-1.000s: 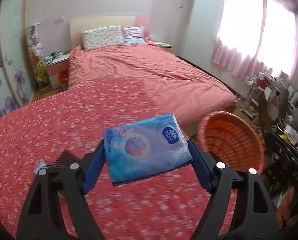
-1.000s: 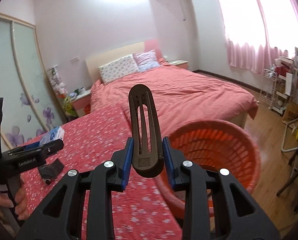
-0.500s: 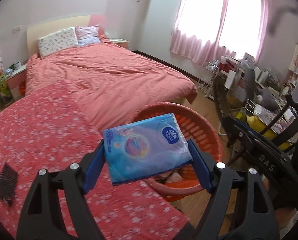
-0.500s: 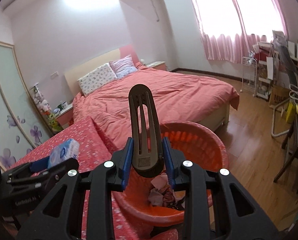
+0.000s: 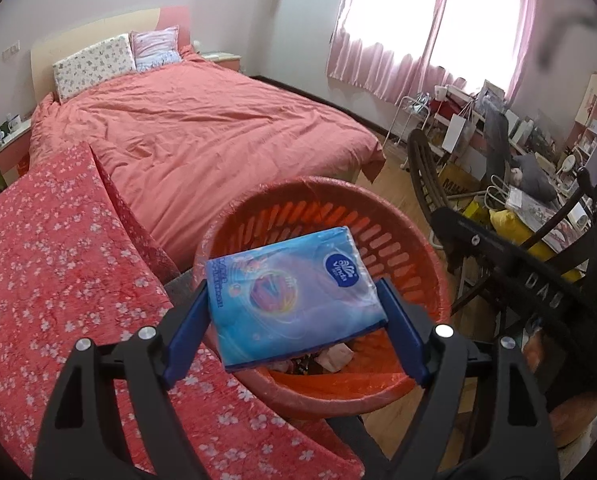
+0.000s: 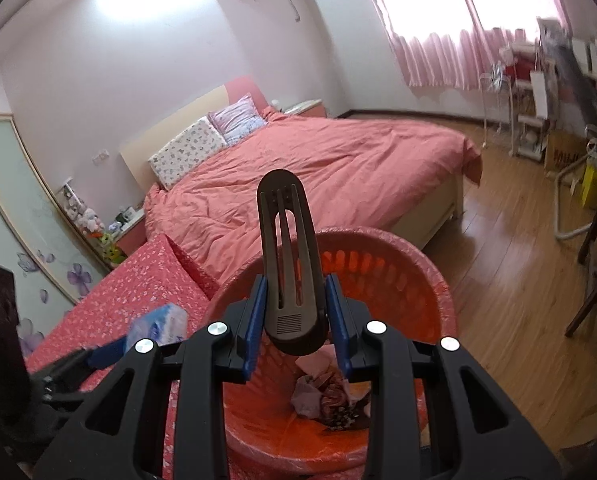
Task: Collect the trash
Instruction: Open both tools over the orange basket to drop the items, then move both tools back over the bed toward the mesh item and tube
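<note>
A blue tissue pack (image 5: 290, 296) sits crosswise between the blue pads of my left gripper (image 5: 292, 288). The jaws are opening, and the pads still touch its two ends. The pack hangs over the near rim of the orange basket (image 5: 378, 240). My right gripper (image 6: 295, 280) is shut on a dark brown slotted plastic piece (image 6: 284, 220), which stands upright above the same basket (image 6: 378, 236). Crumpled trash (image 6: 330, 396) lies at the basket's bottom. In the right wrist view the tissue pack (image 6: 160, 322) shows blurred at lower left.
The basket stands against a surface under a red flowered cloth (image 5: 58, 280). Behind it is a bed with a salmon cover (image 5: 218, 140). A dark wooden chair (image 5: 426, 176) and a cluttered desk (image 5: 538, 200) crowd the right. Wooden floor (image 6: 518, 280) lies beyond.
Both grippers have swung right and downward from over the flowered cloth to above the basket, whose inside now shows. The black mesh piece on the cloth has left view.
</note>
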Available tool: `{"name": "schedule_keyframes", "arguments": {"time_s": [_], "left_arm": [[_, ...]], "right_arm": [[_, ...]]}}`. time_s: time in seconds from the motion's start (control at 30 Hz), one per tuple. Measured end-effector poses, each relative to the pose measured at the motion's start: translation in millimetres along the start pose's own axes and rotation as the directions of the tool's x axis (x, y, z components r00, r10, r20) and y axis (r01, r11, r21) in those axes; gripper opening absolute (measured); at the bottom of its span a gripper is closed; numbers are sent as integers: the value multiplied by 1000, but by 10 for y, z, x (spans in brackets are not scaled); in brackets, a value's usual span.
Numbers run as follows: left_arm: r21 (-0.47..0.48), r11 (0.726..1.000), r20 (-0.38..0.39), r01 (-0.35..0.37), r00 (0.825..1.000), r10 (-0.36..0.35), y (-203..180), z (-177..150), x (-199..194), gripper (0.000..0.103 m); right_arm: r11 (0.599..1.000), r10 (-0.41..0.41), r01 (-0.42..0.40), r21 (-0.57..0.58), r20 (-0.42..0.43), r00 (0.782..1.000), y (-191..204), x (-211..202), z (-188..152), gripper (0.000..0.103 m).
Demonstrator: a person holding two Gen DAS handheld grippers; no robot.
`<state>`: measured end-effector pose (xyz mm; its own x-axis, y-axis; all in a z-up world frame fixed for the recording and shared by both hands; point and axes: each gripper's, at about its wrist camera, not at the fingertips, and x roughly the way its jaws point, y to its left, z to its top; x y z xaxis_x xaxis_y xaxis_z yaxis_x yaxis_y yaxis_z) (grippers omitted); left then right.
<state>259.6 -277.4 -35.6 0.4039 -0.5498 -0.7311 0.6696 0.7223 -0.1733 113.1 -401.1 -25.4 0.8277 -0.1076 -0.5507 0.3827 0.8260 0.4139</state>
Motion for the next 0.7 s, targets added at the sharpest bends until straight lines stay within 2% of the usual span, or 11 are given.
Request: {"name": "schedule_keyframes", "arguments": {"time_s": [0.13,0.33,0.47,0.7], "left_arm": [[-17,1000,-30,-15,999,14,70,-42,108,83],[-43,998,-41,-35,999,33,214,-65,107,87],[-46,997,-24,-63,998,62,287,-81,-11,87],[-73,982,7,-172,985,173,669,-309,-451,87]], "right_arm": [[999,11,-11,36,-15,1000,-92,46,41,39],[999,-34,34,4,-14,999,-19,5,-16,39],[998,-54,54,-23,-13,998,34,-21,-19,39],[990,-65,61,-125,-31,997,269,-17,-77,39]]}}
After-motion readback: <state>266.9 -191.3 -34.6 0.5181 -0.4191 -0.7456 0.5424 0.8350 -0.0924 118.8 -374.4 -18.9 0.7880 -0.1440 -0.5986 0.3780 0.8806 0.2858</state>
